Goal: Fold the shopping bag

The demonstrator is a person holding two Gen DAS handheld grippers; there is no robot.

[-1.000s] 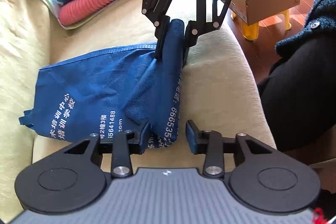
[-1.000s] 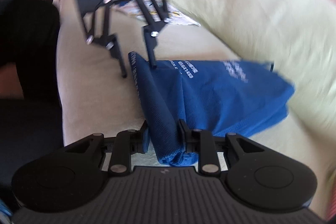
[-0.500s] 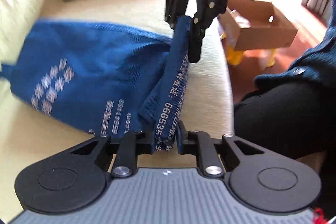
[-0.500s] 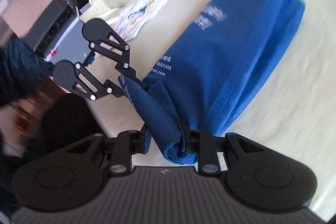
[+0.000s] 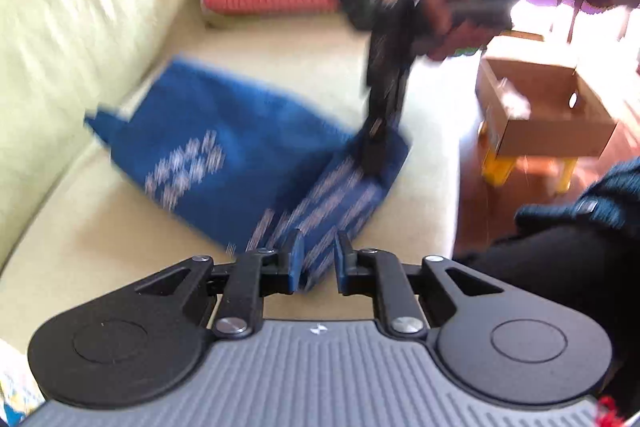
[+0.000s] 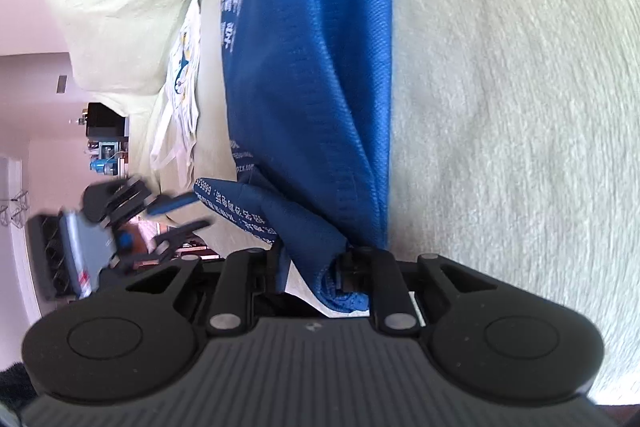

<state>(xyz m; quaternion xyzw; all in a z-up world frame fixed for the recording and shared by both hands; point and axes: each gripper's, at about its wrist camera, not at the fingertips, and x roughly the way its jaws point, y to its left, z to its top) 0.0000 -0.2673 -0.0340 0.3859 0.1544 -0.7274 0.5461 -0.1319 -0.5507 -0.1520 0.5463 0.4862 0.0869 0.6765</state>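
Our left gripper (image 5: 316, 259) and right gripper (image 6: 312, 263) have just been closing and now both pinch the blue bag's (image 5: 224, 163) near edge on the sofa (image 5: 100, 27); we have rolled it over, so a fold looks underway.

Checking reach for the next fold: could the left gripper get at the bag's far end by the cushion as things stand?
Probably not: the left gripper is shut on the bag's near corner, so it would have to let go first; the sofa between looks bare.

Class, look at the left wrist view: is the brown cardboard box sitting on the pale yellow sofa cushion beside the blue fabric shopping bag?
No. The brown cardboard box sits on a yellow stool on the floor, off the pale yellow sofa.
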